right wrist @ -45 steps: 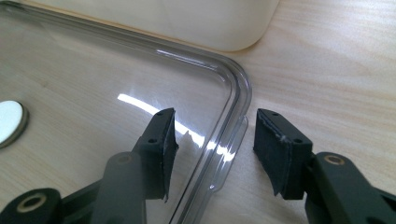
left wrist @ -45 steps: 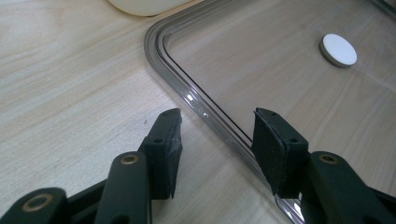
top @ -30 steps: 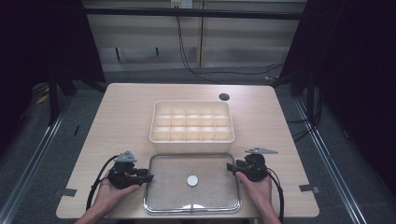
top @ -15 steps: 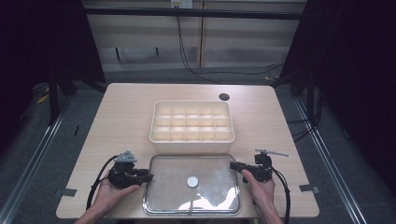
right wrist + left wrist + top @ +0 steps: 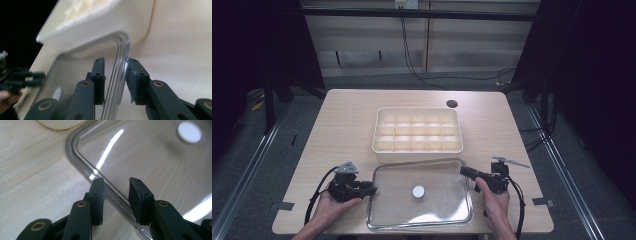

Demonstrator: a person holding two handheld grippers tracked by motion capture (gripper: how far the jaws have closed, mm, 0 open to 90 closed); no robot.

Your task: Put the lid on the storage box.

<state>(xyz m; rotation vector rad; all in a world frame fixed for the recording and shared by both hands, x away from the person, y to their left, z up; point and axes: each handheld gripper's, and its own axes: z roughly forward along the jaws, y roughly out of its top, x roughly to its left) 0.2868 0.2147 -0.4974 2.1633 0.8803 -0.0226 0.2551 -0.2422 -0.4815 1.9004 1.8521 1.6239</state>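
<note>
The left claw (image 5: 116, 192) stands part-open, its two black jaws astride the raised left rim of the clear rectangular plastic lid (image 5: 442, 187), one jaw outside over the pale wooden counter (image 5: 347, 125), the other over the lid's flat panel; neither clearly touches the rim. The right claw (image 5: 115, 72) is likewise part-open, straddling the lid's right rim near its far corner, and whether the jaws touch it cannot be told. The lid lies flat between both claws, long axis running from one claw to the other, with a small white round disc (image 5: 418, 191) at its middle. Just beyond the claws sits a cream rectangular tray with a grid of compartments (image 5: 417, 130), its compartments bare, long axis parallel to the lid's.
</note>
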